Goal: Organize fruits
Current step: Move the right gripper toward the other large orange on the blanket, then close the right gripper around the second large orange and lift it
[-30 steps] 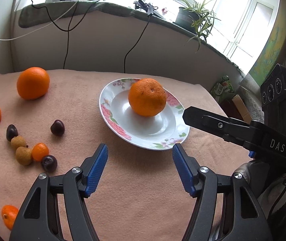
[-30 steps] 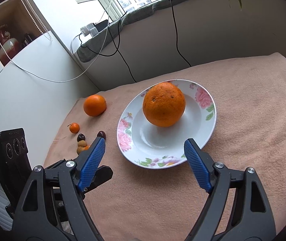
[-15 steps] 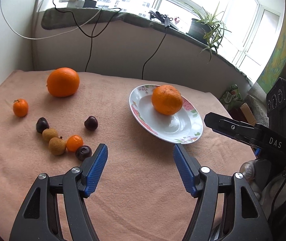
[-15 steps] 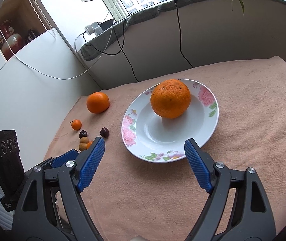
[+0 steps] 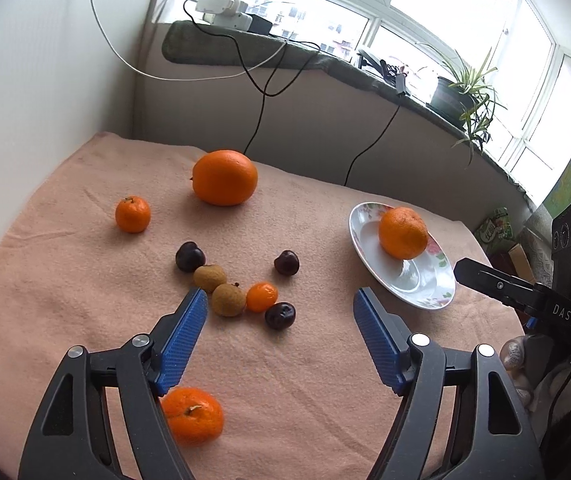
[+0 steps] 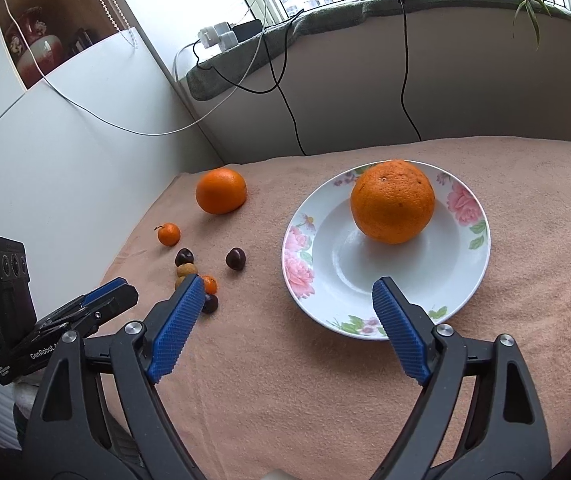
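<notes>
Two hand-held grippers hover over a tabletop [image 5: 65, 280] draped in a peach cloth, both gaping wide with nothing between their blue pads. The left hand-held gripper [image 5: 279, 318] has just been opening further and frames a loose cluster of small fruit without touching any of it; the right hand-held gripper [image 6: 287, 300] has also just been widening, its right pad overlapping the near rim of a floral plate [image 6: 305, 236] in the picture, though whether it touches the rim cannot be told.

Part of the scene is masked. In the left wrist view a mandarin [image 5: 195, 414] near the bottom edge is partly covered by the left finger's black frame. In the right wrist view the same cluster sits half behind the blue left pad, so only some pieces can be counted there. A gloved hand [image 5: 525, 372] is cut off at the right edge of the left wrist view, behind the other tool's black body.

One large orange [image 6: 392, 201] rests on the plate, toward its far side. A second large orange [image 5: 224, 177] lies on the cloth near the far edge, with a small tangerine [image 5: 133, 214] to its left. The cluster holds three dark cherries [image 5: 190, 256], two tan, rough-skinned fruits that may be longans [image 5: 228, 299], and a kumquat [image 5: 261, 297] touching one of them. Cables [image 5: 261, 92] hang from the windowsill [image 5: 325, 62], where a potted plant [image 5: 461, 88] stands.
</notes>
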A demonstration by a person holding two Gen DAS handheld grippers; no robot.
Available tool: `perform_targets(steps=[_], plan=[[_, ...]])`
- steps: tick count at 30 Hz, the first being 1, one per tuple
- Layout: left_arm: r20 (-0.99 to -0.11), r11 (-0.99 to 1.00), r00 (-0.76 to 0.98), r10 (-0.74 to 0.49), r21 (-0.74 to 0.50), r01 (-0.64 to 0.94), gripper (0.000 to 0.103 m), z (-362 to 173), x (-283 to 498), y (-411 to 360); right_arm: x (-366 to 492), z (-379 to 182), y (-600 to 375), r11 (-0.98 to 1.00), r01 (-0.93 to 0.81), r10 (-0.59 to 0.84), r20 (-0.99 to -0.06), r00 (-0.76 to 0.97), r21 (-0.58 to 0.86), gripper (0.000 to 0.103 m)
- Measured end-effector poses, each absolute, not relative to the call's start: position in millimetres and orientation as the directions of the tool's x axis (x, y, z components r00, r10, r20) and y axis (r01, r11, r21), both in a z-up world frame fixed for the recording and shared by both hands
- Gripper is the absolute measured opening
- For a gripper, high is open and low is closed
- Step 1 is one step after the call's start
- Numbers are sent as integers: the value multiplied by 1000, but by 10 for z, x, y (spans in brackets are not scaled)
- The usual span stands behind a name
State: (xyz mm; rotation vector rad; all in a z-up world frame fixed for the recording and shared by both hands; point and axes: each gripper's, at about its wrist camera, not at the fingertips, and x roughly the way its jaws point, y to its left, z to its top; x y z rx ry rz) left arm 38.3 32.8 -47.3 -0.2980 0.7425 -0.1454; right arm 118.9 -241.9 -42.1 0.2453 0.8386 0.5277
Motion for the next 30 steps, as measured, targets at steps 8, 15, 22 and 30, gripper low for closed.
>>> perform_targets(steps=[8,15,22,30], plan=[[-651,964,738,-179,-267,-2,81,-427,585,566,1411,-339,-2142,843,-373,538,-647,541,388,89],[-648,975,745,-159,-223,14,81,-369,824,667,1661,-239,-1794,820,-431,567,-638,521,377,98],[-658,970,729,-187,-240,33,81,-430,1111,754,2035,-308,-1466,794,-442,600,-655,459,417,98],[-687,962,688,-234,-266,62,81,-586,1452,814,2458,-480,-1172,774,-403,627,-682,375,489,98]])
